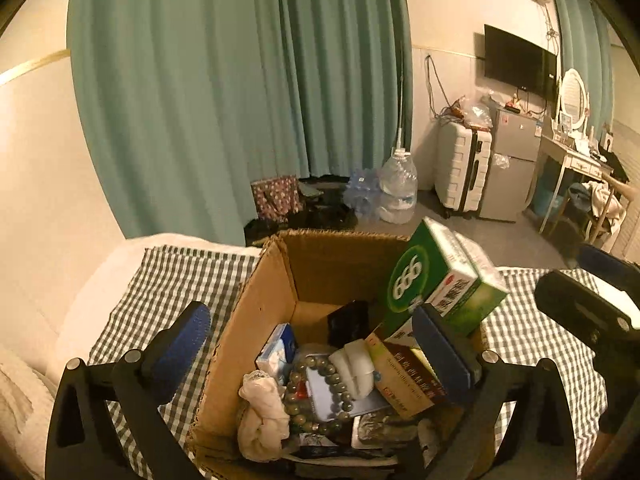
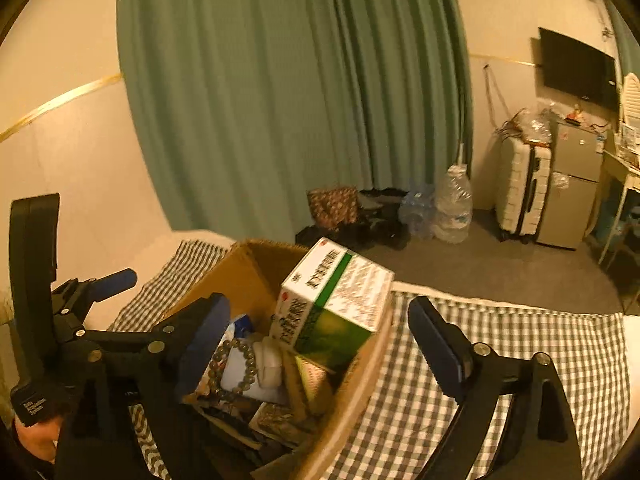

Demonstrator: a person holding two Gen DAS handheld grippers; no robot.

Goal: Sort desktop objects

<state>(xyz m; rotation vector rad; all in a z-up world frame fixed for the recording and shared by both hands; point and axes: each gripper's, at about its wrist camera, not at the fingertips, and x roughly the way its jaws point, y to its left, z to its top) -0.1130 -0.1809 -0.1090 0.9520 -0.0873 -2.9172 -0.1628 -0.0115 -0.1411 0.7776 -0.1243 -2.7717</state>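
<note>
An open cardboard box [image 1: 260,312] [image 2: 248,276] stands on a green-checked cloth [image 1: 172,280] [image 2: 500,340]. A green-and-white medicine box [image 1: 436,276] [image 2: 336,304] lies tilted on top of the contents at its right side. Below it lie a bead bracelet [image 1: 296,380] [image 2: 240,344], a white case [image 1: 354,368] [image 2: 268,364], a brown carton [image 1: 404,384], a small blue-white box [image 1: 276,352] and a crumpled white cloth [image 1: 264,420]. My left gripper [image 1: 312,348] is open, straddling the box's left wall. My right gripper [image 2: 320,338] is open, straddling the right wall, with the medicine box between its fingers untouched.
Green curtains hang behind the box. On the floor beyond stand a water jug [image 1: 396,188], a white suitcase [image 1: 462,168], a small fridge [image 1: 512,168] and a dressing table [image 1: 576,160]. White bedding [image 1: 80,312] lies left of the cloth. The right gripper's body [image 1: 580,312] shows at the left wrist view's right edge.
</note>
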